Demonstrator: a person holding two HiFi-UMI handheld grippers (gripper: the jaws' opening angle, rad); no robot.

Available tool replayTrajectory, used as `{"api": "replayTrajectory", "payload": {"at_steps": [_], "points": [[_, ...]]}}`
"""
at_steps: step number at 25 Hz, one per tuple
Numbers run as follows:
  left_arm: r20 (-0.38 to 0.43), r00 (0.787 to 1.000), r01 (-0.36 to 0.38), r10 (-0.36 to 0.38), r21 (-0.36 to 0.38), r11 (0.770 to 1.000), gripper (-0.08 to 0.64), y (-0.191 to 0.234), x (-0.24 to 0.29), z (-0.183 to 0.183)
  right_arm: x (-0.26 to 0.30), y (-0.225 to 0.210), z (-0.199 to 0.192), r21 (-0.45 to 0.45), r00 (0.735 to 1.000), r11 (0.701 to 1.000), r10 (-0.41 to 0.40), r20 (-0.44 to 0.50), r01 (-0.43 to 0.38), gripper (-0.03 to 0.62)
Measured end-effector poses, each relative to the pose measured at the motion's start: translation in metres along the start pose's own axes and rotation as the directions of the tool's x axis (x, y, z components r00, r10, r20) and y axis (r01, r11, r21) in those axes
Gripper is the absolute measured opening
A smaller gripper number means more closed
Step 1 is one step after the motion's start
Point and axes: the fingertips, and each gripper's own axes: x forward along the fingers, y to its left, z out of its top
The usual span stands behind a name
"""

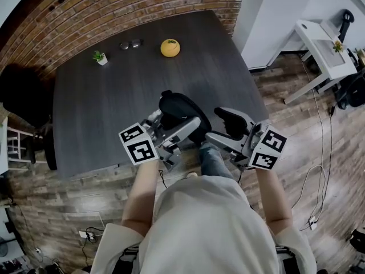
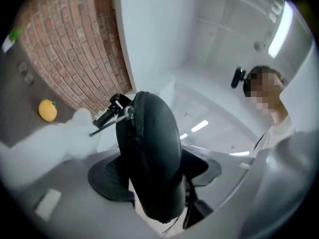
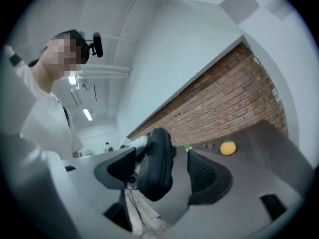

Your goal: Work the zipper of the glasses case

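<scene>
My left gripper [image 1: 174, 124] pinches the black glasses case [image 1: 181, 112], lifted over the near edge of the table [image 1: 102, 113]. My right gripper [image 1: 225, 131] is spread around it. The case looks light and stiff-shelled; I'd grasp the small zipper pull [image 2: 122, 112].

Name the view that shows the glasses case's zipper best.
The left gripper view: the glasses case fills the frame, with the zipper and its metal pull plain along one edge. The head view shows only a dark case from above. The right gripper view shows it smaller, and the zipper is unclear.
</scene>
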Motion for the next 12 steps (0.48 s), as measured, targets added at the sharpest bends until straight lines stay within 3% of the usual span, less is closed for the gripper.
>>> {"api": "replayTrajectory", "payload": {"at_steps": [3, 6, 9, 12], "points": [[-0.129, 0.984, -0.098, 0.121, 0.172, 0.980, 0.288, 0.003, 0.003, -0.024, -0.006, -0.005, 0.012, -0.142, 0.992, 0.987, -0.093, -0.082, 0.080, 0.295], [-0.212, 0.958, -0.136, 0.195, 0.265, 0.955, 0.288, 0.007, 0.007, -0.050, 0.005, -0.005, 0.017, -0.300, 0.962, 0.949, -0.167, -0.217, 0.097, 0.270], [-0.285, 0.917, -0.170, 0.280, 0.355, 0.919, 0.287, 0.011, 0.012, -0.076, 0.027, 0.007, 0.013, -0.424, 0.906, 0.906, -0.188, -0.378, 0.011, 0.275], [-0.350, 0.873, -0.159, 0.341, 0.456, 0.875, 0.286, 0.010, 0.016, -0.098, 0.047, 0.022, 0.000, -0.440, 0.829, 0.891, -0.158, -0.536, -0.114, 0.266]]}}
